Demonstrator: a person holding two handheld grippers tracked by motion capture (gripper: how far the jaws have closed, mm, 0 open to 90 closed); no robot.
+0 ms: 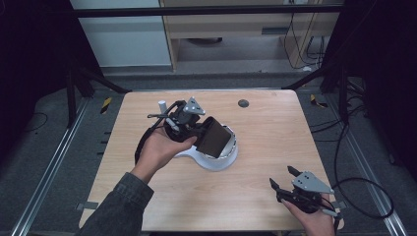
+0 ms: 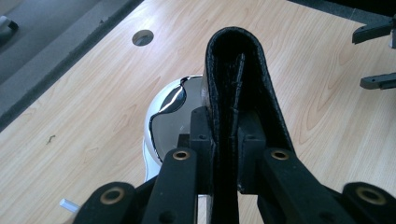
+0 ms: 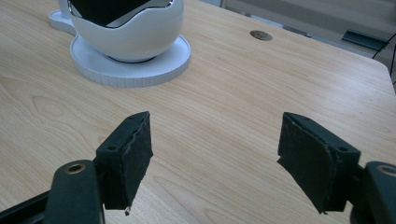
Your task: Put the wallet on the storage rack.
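Note:
My left gripper [image 1: 199, 135] is shut on a black folded leather wallet [image 1: 214, 137], gripped near its open edges with the fold pointing away. The wallet [image 2: 236, 60] hangs tilted over a white egg-shaped bowl [image 1: 227, 156] that stands on a round white base in the middle of the table. The bowl's shiny jagged rim [image 2: 170, 100] lies just below and left of the wallet, and its inside reflects something dark [image 3: 112, 9]. My right gripper [image 1: 282, 178] rests open near the table's front right corner, with nothing between its padded fingers [image 3: 133, 154].
The wooden table [image 1: 275, 142] has a round dark grommet hole [image 1: 243, 103] near its far edge. A small white cylinder [image 1: 161, 105] stands behind my left hand. Cables [image 1: 364, 196] trail off the right edge. Dark frame legs flank the table.

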